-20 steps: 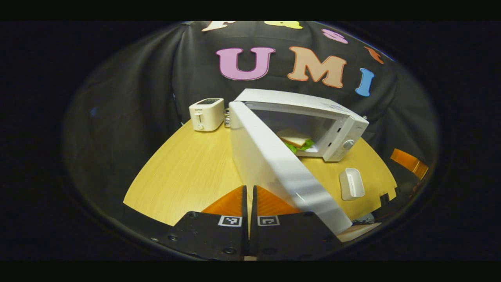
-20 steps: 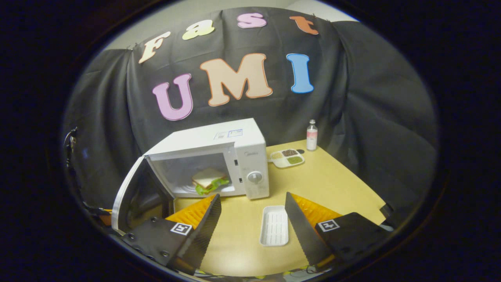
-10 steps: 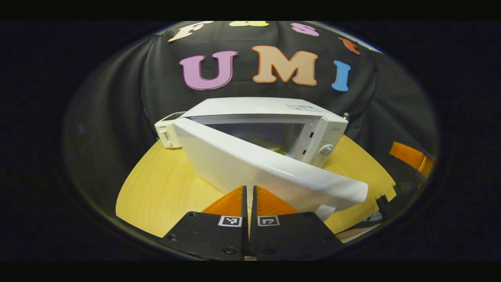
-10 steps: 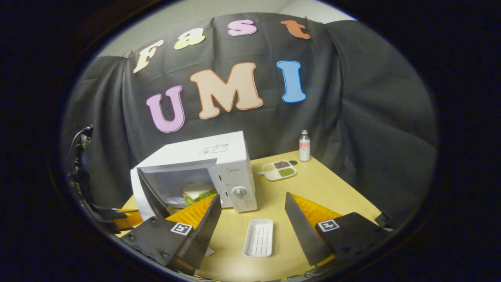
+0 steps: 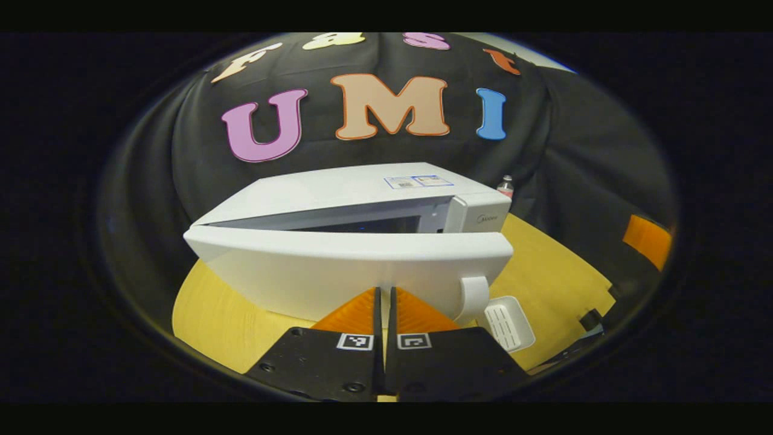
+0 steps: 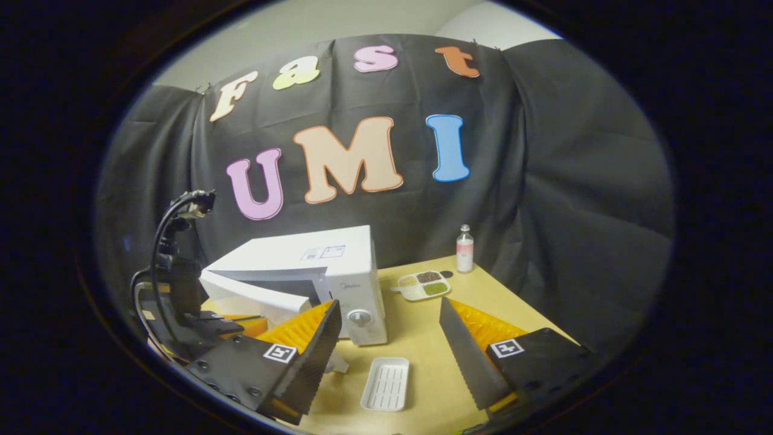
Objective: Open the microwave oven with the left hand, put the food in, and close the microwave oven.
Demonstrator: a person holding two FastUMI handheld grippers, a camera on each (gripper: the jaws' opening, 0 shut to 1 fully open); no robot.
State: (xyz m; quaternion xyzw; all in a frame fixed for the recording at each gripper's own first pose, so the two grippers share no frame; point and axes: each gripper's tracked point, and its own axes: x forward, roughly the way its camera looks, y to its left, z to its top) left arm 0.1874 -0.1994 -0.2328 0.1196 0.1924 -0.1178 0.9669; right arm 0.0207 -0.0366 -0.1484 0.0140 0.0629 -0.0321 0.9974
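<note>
The white microwave oven, mid-frame, is seen with its door ajar, lying crosswise; the left gripper is pressed together against it, while the right gripper is spread.

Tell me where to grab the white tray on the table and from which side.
Take the tray across its two long rims, coming down from above. It lies flat and open side up on the table before the microwave, narrow enough for the open right gripper to straddle.
</note>
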